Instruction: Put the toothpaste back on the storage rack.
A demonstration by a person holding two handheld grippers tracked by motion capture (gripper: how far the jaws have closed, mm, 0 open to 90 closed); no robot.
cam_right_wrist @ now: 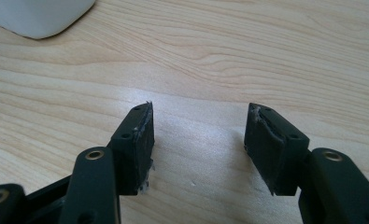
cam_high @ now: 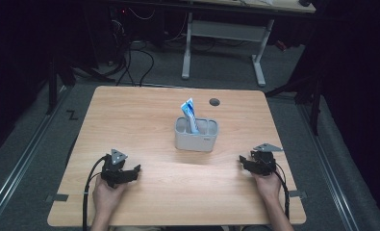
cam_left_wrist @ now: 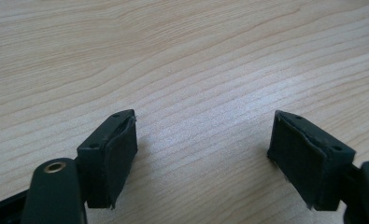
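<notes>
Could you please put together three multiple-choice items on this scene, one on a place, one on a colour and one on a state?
1. Where does the grey holder stand on the table?
A. near the middle
B. at the near left corner
C. at the far right corner

2. What colours does the tube in the holder show?
A. red and black
B. blue and white
C. green and yellow

3. How do the jaws of the left tool and the right tool stand?
A. both shut on the tube
B. one shut, one open
C. both open with nothing between them

Answers:
1 A, the high view shows it mid-table between the two hands.
2 B, the tube sticking up is blue and white.
3 C, each gripper view shows bare wood between parted pads.
</notes>
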